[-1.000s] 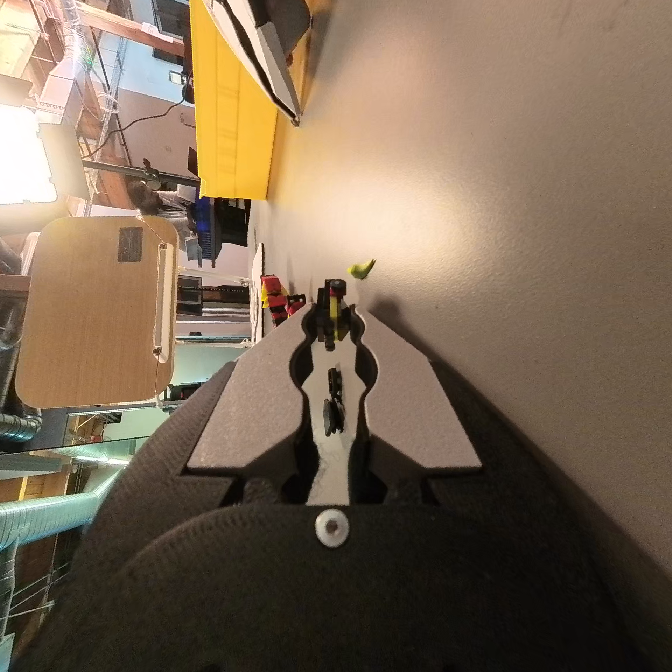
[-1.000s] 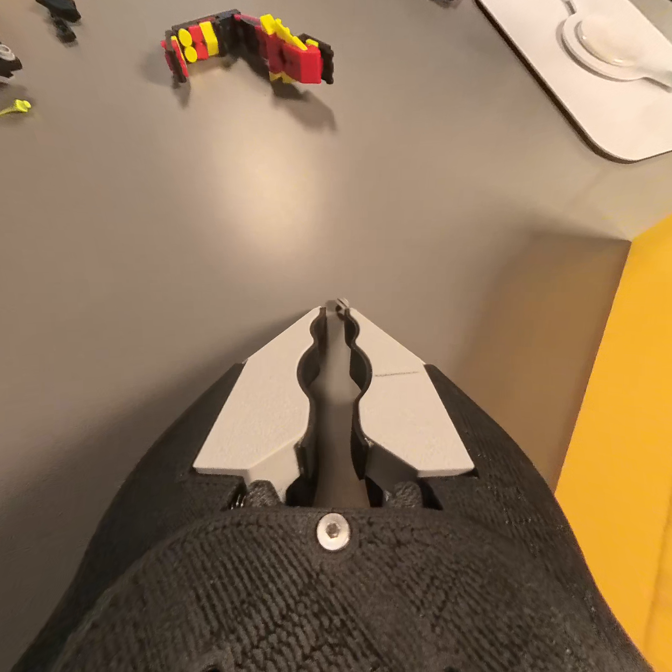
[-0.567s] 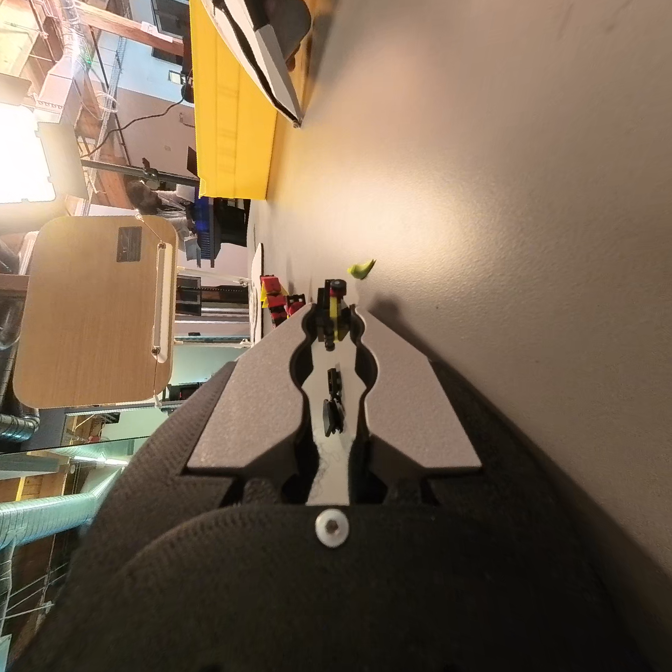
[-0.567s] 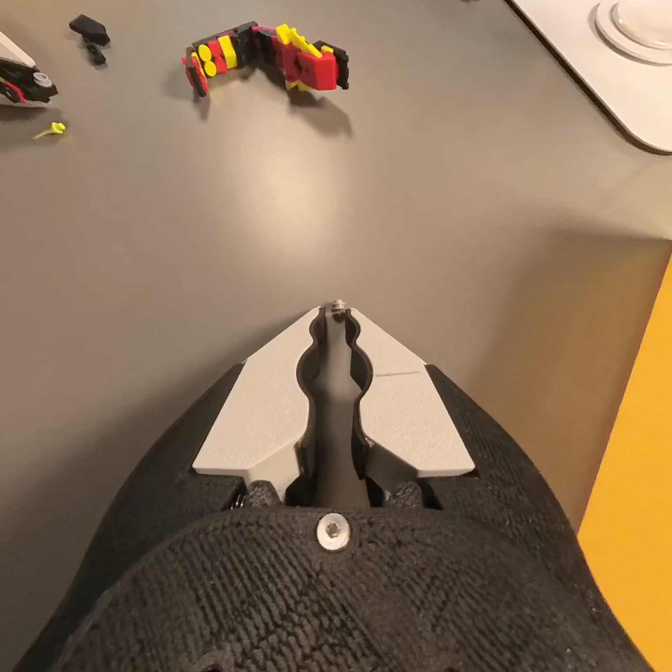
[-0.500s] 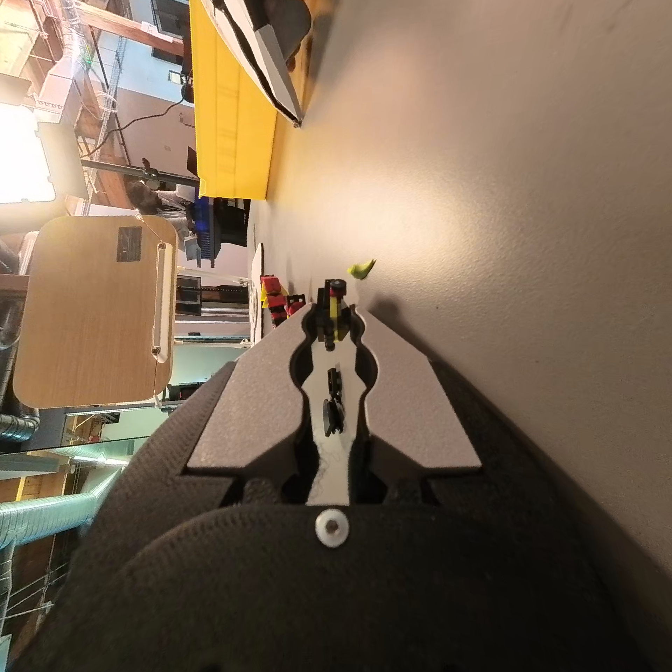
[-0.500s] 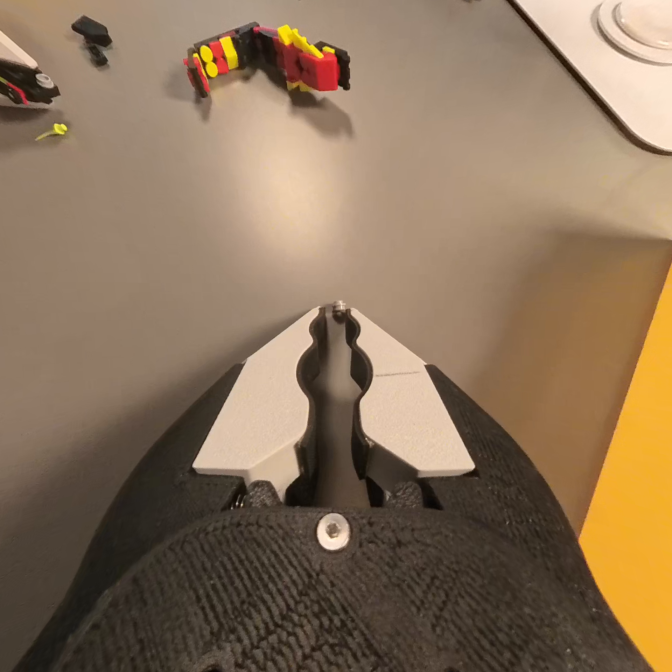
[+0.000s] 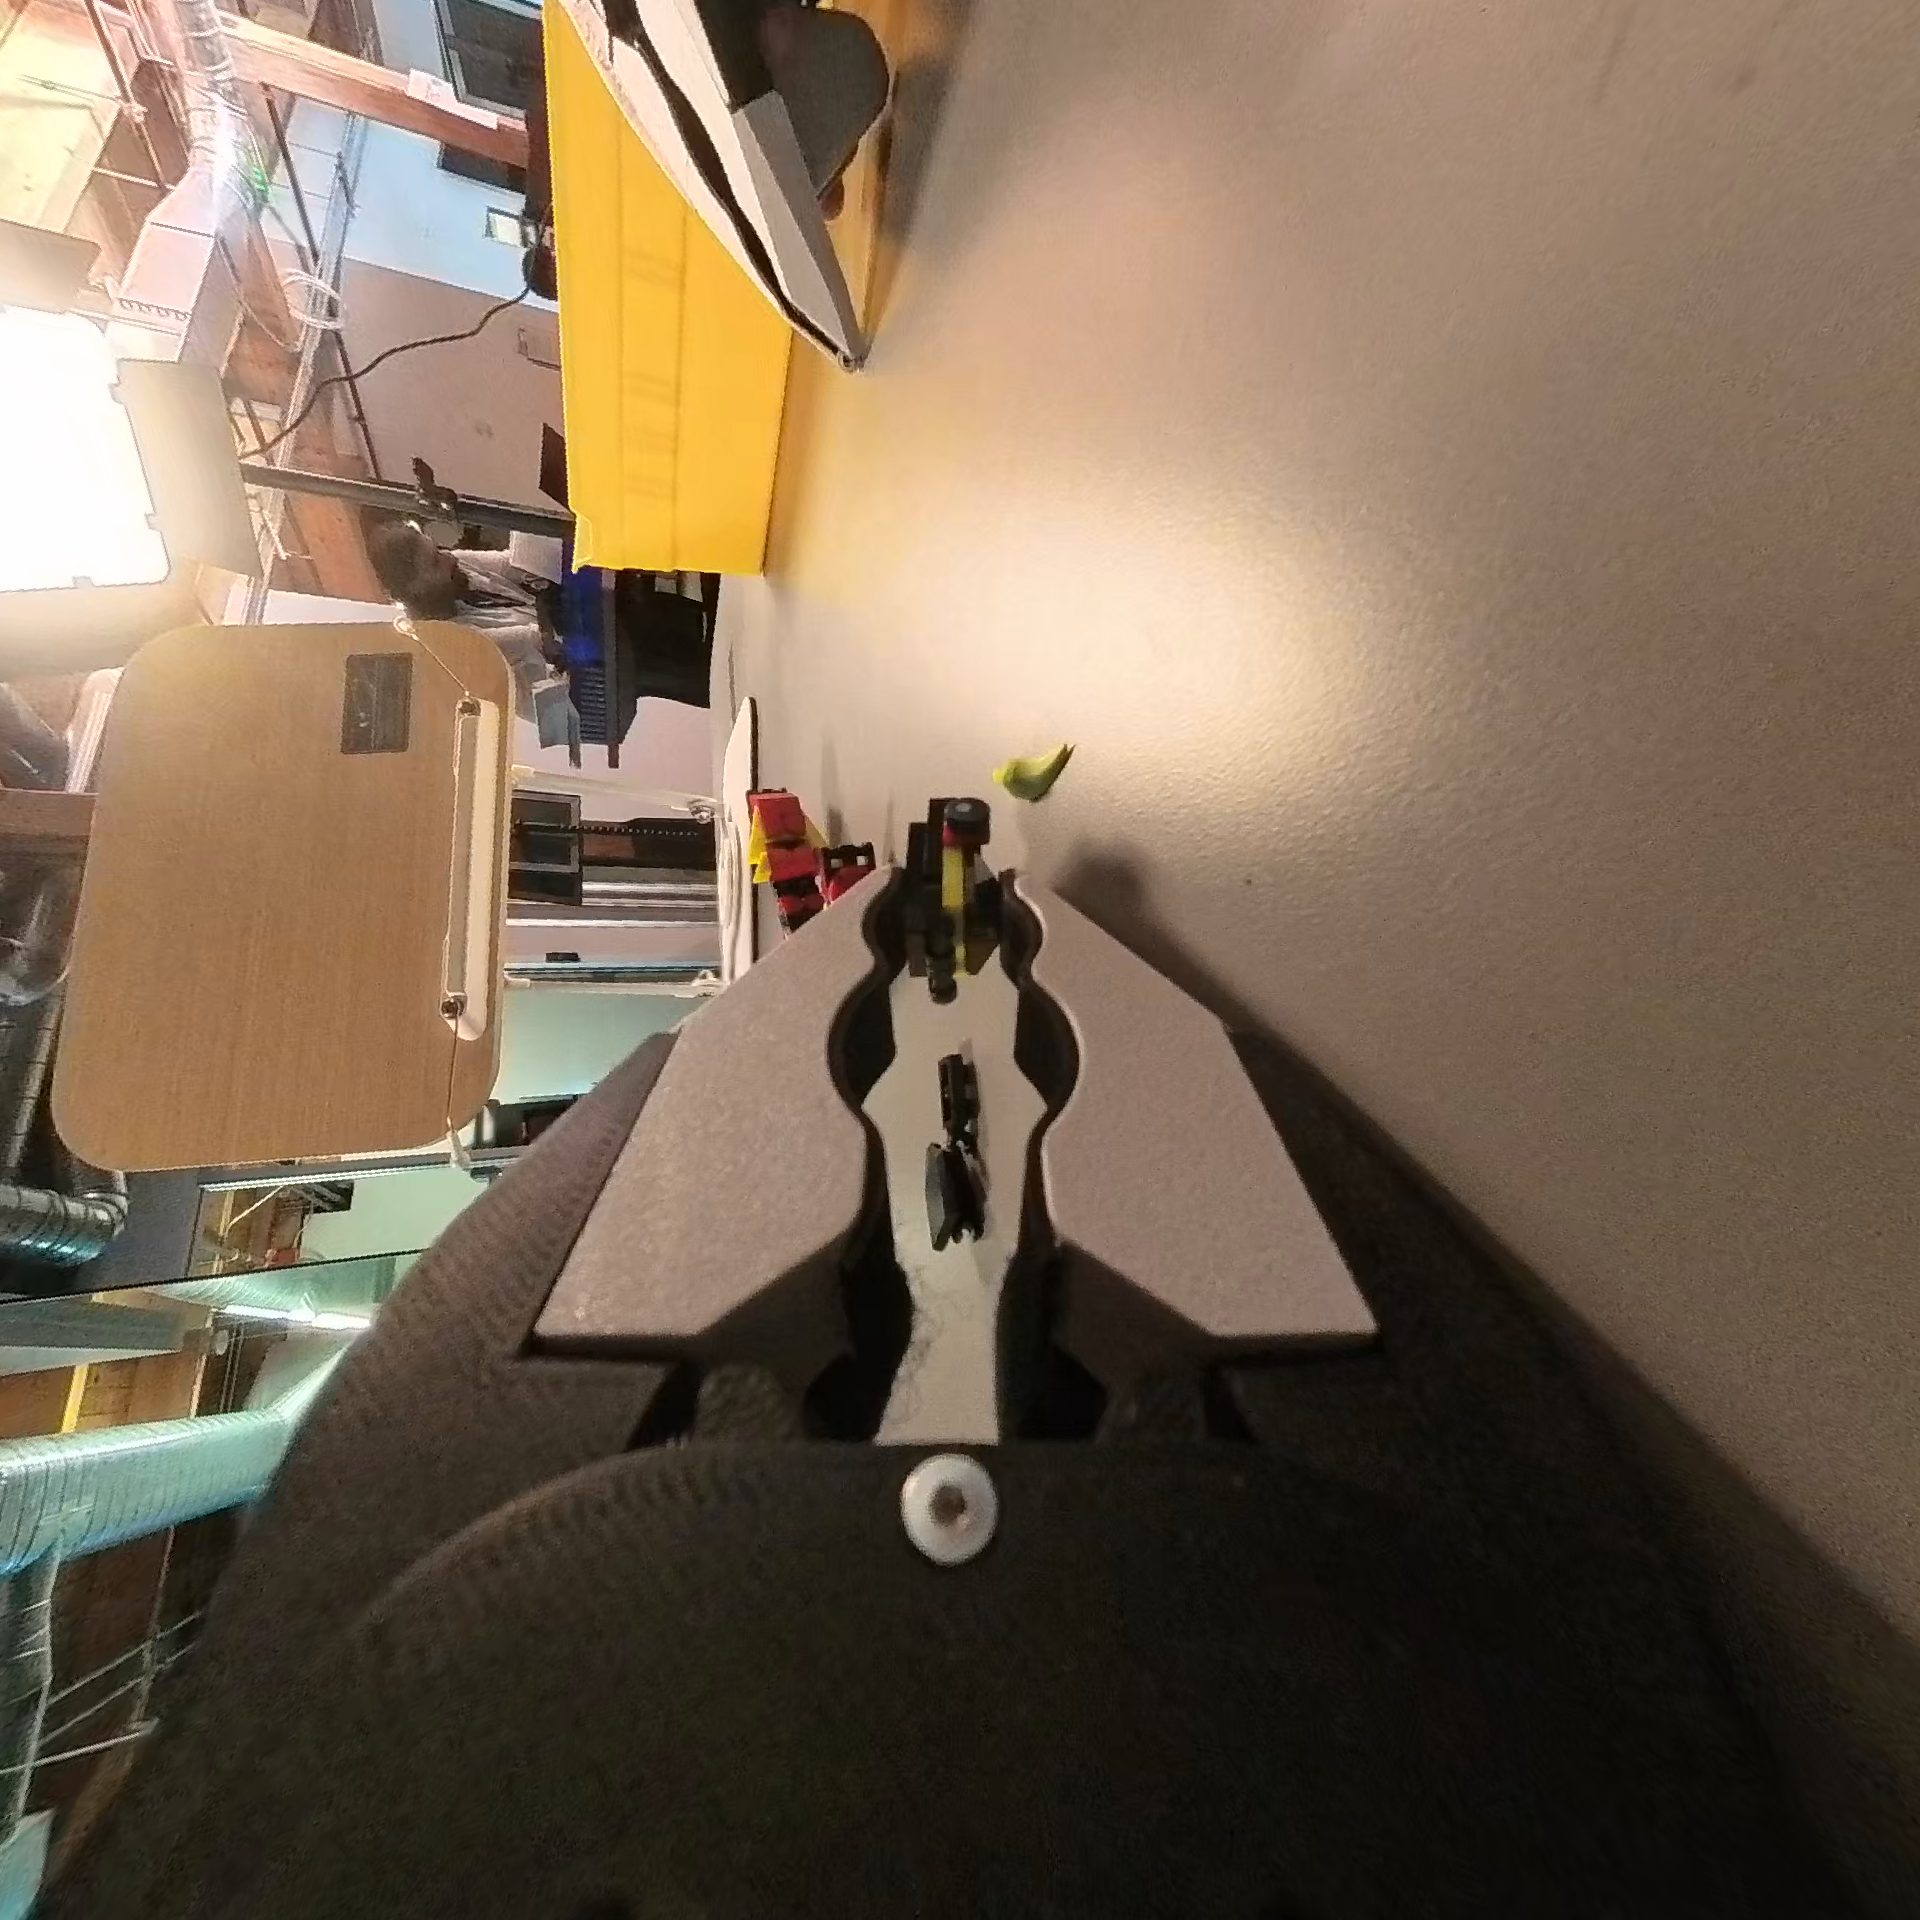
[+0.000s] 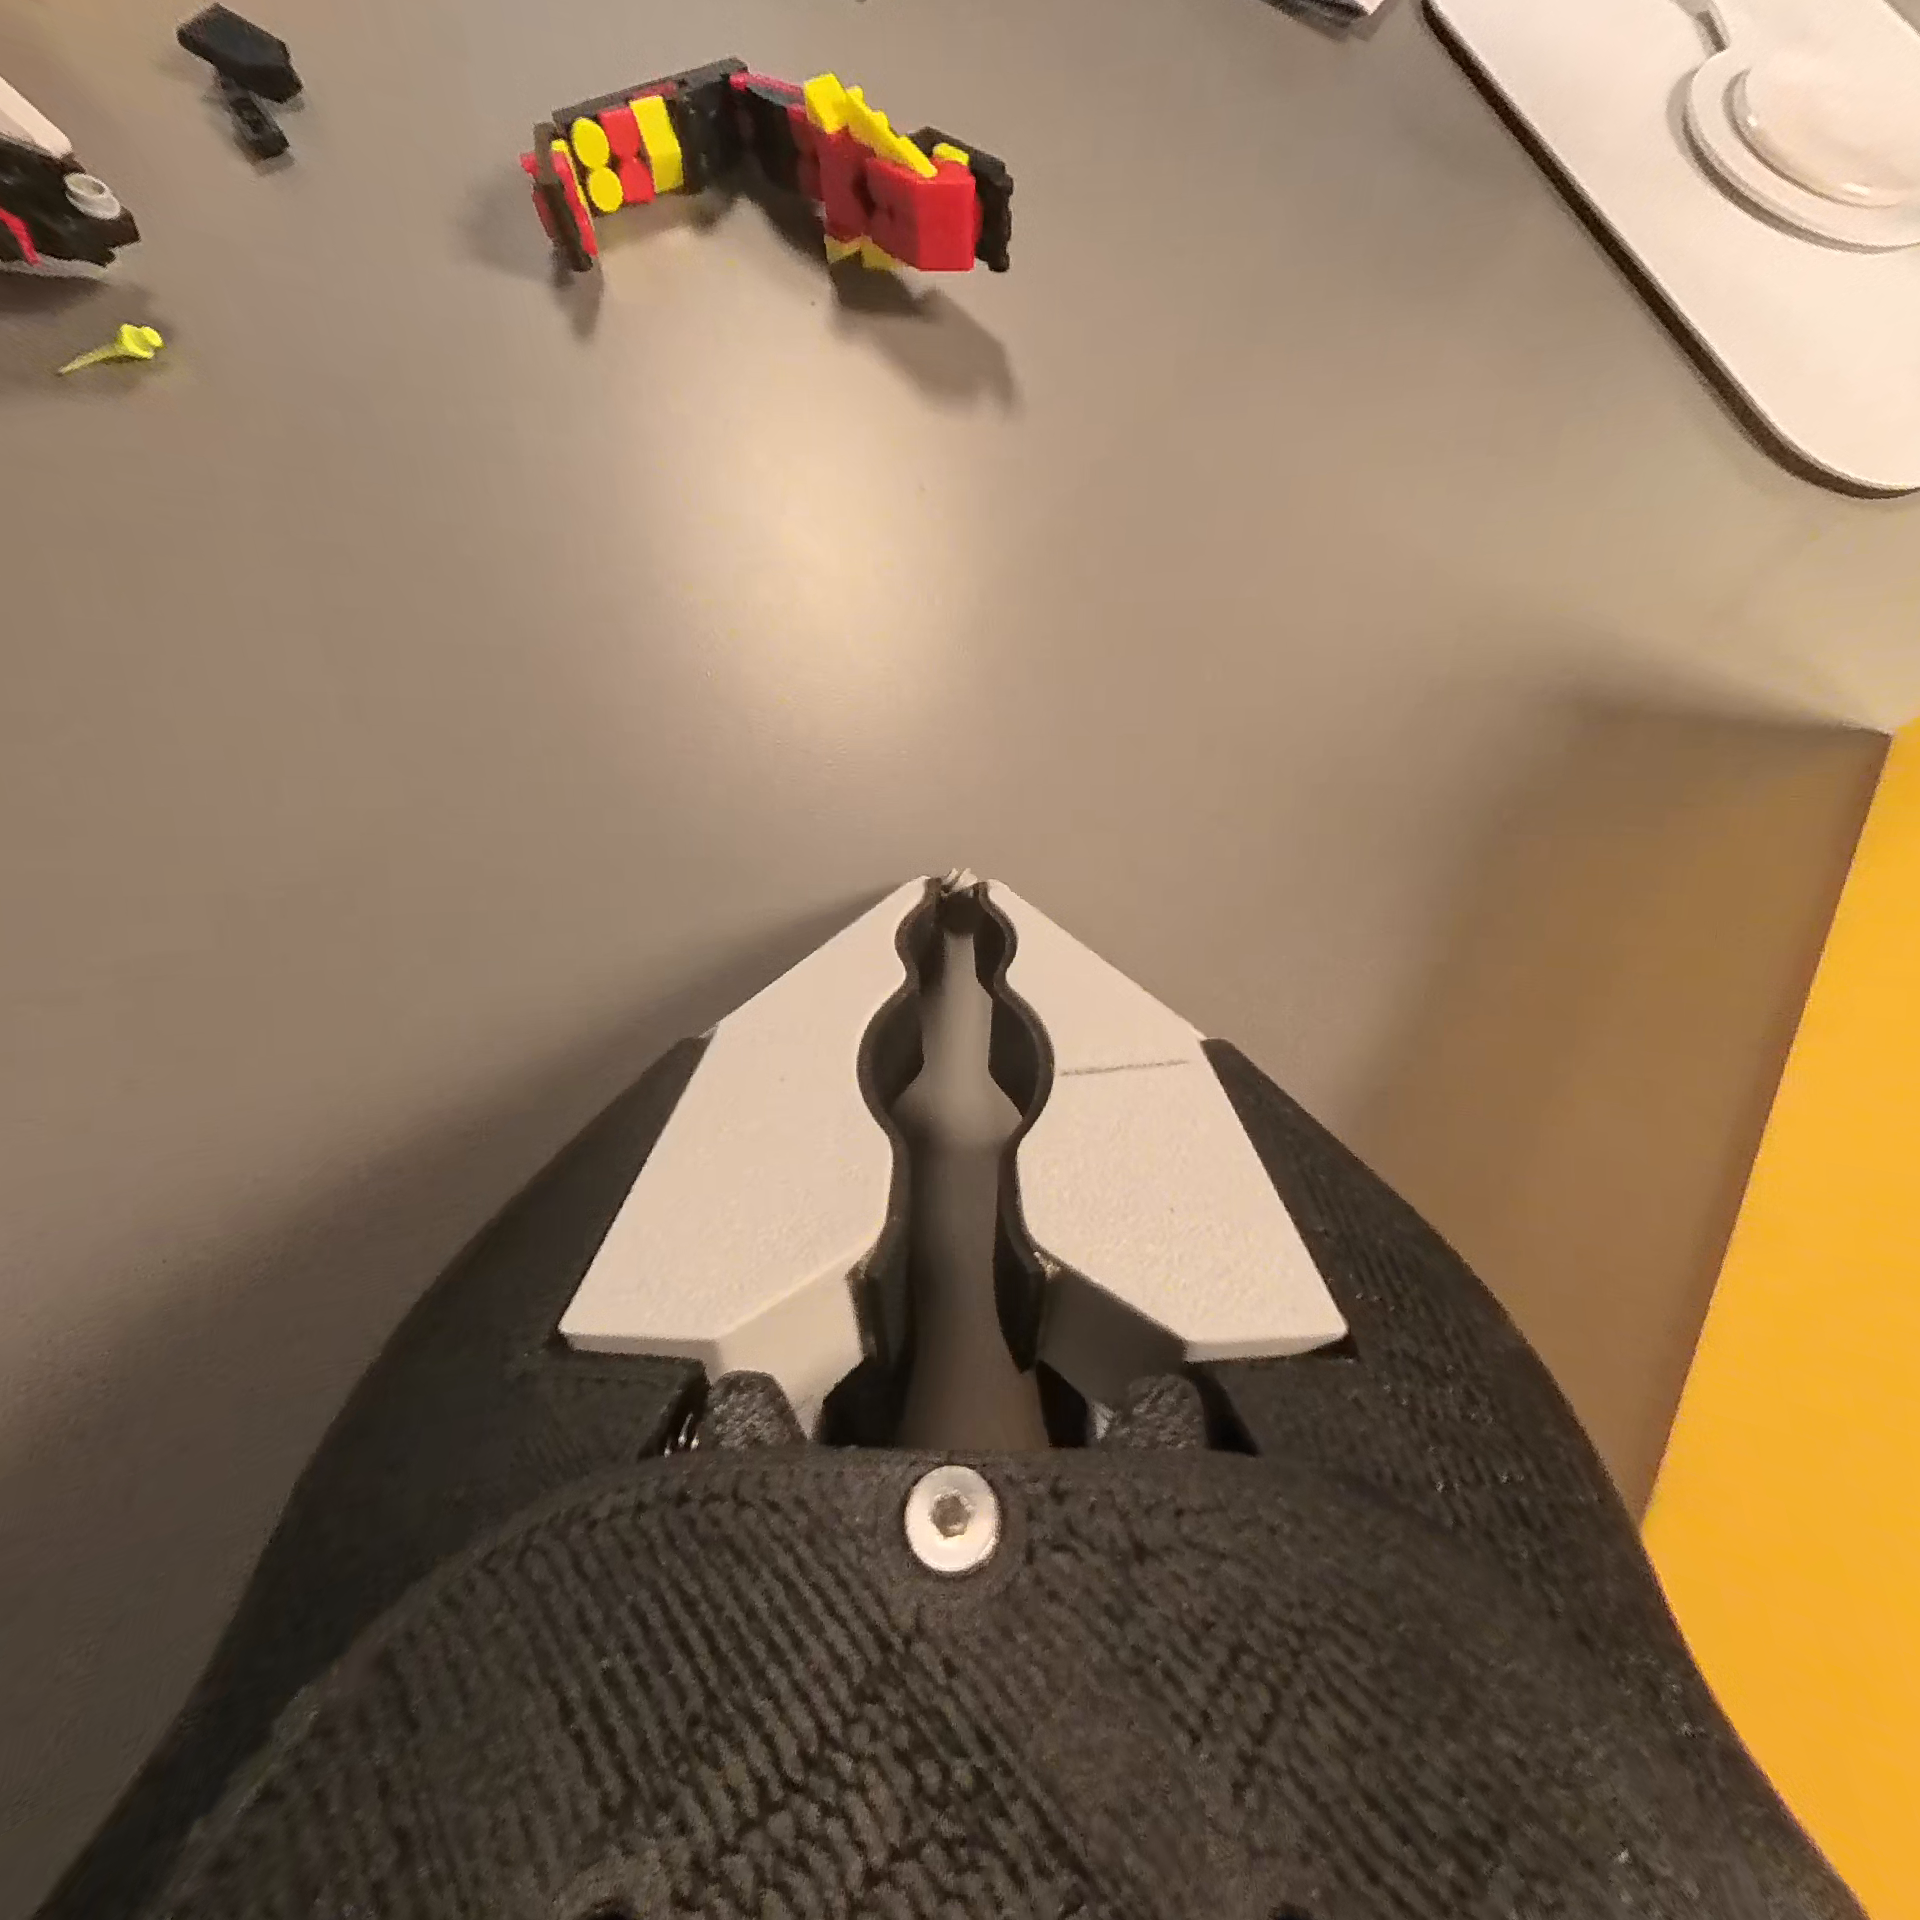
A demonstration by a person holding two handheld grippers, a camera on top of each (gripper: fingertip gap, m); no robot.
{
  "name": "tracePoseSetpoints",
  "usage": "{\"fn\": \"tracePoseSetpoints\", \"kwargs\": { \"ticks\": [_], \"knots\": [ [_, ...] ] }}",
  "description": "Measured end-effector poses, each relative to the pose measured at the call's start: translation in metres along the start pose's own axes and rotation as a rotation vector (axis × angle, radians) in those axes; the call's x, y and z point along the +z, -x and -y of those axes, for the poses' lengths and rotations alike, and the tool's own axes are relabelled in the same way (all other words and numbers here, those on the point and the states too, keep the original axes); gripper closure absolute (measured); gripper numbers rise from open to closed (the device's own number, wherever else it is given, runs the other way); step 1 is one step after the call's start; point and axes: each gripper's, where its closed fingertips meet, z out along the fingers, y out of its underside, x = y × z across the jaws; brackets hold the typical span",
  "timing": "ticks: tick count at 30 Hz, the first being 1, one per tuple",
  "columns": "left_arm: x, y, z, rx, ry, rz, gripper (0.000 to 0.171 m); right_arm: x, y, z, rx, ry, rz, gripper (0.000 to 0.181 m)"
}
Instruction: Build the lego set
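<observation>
Two hand-held grippers are at work: the left hand-held gripper (image 7: 951,914) is clamped on a small black, red and yellow lego sub-assembly (image 7: 948,894), while the right hand-held gripper (image 8: 958,883) pinches a tiny grey stud piece (image 8: 958,881). At upper centre of the right wrist view, the red, yellow and black brick model (image 8: 769,177) lies on the grey bench (image 8: 520,623). Carry the stud level, line it up squarely, then press gently.

Materials and finishes at the work surface.
Surface (image 8: 520,644): smooth, matt grey with a soft sheen. Right gripper (image 8: 957,883): coarse, ridged black plastic body, flat matt grey jaws, a bright metal screw (image 8: 947,1519). Red-yellow-black lego assembly (image 8: 769,177): smooth, glossy plastic. White tray (image 8: 1621,208): smooth, satin. Board (image 7: 270,894) seen from the left wrist: wood grain, matt.
</observation>
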Motion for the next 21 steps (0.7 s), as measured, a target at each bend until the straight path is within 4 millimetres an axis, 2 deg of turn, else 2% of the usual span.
{"fn": "tracePoseSetpoints", "kwargs": {
  "ticks": [2,4,8,10,12,14,17,19,21],
  "knots": [
    [0.0,0.0,0.002,0.019,-0.002,0.008,0.156,0.001,0.002,0.006,-0.024,-0.025,-0.016,0.177],
    [-0.001,0.002,0.005,0.053,-0.011,0.031,0.156,0.004,0.019,0.029,-0.06,-0.124,0.018,0.178],
    [-0.005,0.01,0.011,0.127,-0.022,0.109,0.156,0.012,0.096,0.088,-0.151,-0.365,0.25,0.178],
    [-0.006,0.013,0.015,0.152,-0.029,0.14,0.156,0.016,0.13,0.105,-0.163,-0.42,0.354,0.179],
    [-0.008,0.016,0.017,0.159,-0.038,0.165,0.156,0.02,0.151,0.113,-0.173,-0.426,0.415,0.179],
    [-0.009,0.018,0.019,0.156,-0.045,0.175,0.156,0.023,0.161,0.116,-0.193,-0.431,0.434,0.179],
    [-0.008,0.016,0.019,0.156,-0.041,0.167,0.156,0.025,0.164,0.116,-0.262,-0.435,0.391,0.179],
    [-0.007,0.015,0.019,0.158,-0.039,0.162,0.156,0.033,0.156,0.106,-0.399,-0.358,0.274,0.179],
    [-0.007,0.015,0.018,0.157,-0.037,0.163,0.156,0.042,0.141,0.095,-0.607,-0.224,0.094,0.179]
  ]
}}
